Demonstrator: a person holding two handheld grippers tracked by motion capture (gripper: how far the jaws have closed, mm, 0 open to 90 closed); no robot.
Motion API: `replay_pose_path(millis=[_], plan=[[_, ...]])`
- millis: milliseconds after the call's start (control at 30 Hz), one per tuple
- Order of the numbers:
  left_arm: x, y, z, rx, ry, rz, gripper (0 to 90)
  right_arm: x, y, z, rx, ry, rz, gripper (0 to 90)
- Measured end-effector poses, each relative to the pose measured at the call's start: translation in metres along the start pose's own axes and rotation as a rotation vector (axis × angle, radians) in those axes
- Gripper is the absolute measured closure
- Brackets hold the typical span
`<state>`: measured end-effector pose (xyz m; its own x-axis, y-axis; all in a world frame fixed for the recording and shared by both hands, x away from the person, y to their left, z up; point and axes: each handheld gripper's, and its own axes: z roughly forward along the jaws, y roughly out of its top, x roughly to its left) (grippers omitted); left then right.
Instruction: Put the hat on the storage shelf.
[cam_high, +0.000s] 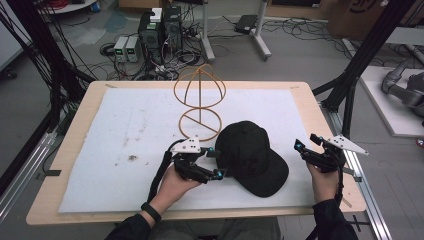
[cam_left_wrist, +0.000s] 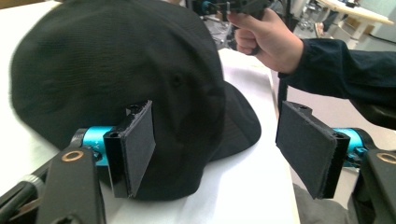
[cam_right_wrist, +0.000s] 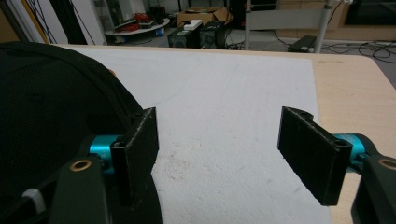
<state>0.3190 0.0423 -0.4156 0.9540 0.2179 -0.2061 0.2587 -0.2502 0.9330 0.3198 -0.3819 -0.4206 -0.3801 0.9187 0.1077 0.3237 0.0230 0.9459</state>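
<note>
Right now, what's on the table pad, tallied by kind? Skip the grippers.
Black cap: 1
Wooden ring stand: 1
Total: 2

Wire stand (cam_high: 199, 102) blocks behind cap (cam_high: 252, 157); left clear.

One black cap (cam_high: 252, 157), one wooden hoop stand (cam_high: 199, 102), one white mat (cam_high: 125, 130), two grippers (cam_high: 214, 162)
</note>
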Motion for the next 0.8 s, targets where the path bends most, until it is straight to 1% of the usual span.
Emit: replay_pose_path(millis=[33,67,100,167,200,233,333,367,400,433,467,500,533,633,667,733,767,800], plan=[[0.0,0.0,0.0,0.0,0.0,0.0,29.0,0.0,0.0,0.0,0.002,-0.001,-0.001,28.9],[-0.001,0.001,0.003,0.005,-0.011,0.003,30.1,0.0,0.0,0.0,0.002,-0.001,-0.001,28.9],[-0.001,0.003,0.01,0.019,-0.02,0.003,30.5,0.0,0.0,0.0,0.002,-0.001,-0.001,29.0],[-0.001,0.003,0.013,0.025,-0.024,0.003,31.7,0.0,0.0,0.0,0.0,-0.001,-0.001,29.0],[-0.002,0.004,0.02,0.034,-0.024,0.003,31.9,0.0,0.0,0.0,0.001,-0.001,-0.001,29.0],[-0.002,0.004,0.02,0.034,-0.024,0.003,31.9,0.0,0.0,0.0,0.001,-0.001,-0.001,29.0],[-0.003,0.006,0.028,0.049,-0.023,-0.004,32.9,0.0,0.0,0.0,0.0,-0.002,-0.005,29.0],[-0.004,0.006,0.03,0.049,-0.023,-0.006,34.5,0.0,0.0,0.0,-0.001,-0.002,-0.001,29.0],[-0.005,0.007,0.034,0.064,-0.013,-0.008,34.9,-0.001,0.0,0.0,0.0,-0.002,-0.002,29.0],[-0.005,0.007,0.034,0.064,-0.013,-0.008,34.9,-0.001,0.0,0.0,0.001,-0.003,-0.002,29.0],[-0.005,0.008,0.036,0.072,0.0,-0.007,35.3,0.0,0.0,0.001,0.002,-0.002,-0.002,29.0],[-0.003,0.008,0.038,0.068,0.006,-0.032,35.5,-0.001,0.0,0.001,-0.001,-0.002,-0.007,29.0],[-0.003,0.008,0.038,0.068,0.006,-0.032,35.6,0.0,0.0,0.001,0.001,-0.001,-0.004,29.0],[-0.002,0.009,0.042,0.077,0.02,-0.06,36.3,0.0,0.0,0.001,0.001,-0.001,-0.004,29.0],[-0.002,0.009,0.042,0.077,0.02,-0.06,37.8,0.0,0.0,0.001,0.001,-0.001,-0.002,29.0],[-0.001,0.01,0.043,0.077,0.034,-0.082,40.4,0.0,0.0,0.002,0.006,-0.001,-0.005,29.0],[-0.001,0.009,0.043,0.078,0.043,-0.085,42.7,0.0,0.0,0.002,0.006,-0.002,-0.003,29.1],[-0.001,0.009,0.043,0.078,0.043,-0.085,45.0,0.0,0.0,0.002,0.005,-0.001,-0.004,29.1]])
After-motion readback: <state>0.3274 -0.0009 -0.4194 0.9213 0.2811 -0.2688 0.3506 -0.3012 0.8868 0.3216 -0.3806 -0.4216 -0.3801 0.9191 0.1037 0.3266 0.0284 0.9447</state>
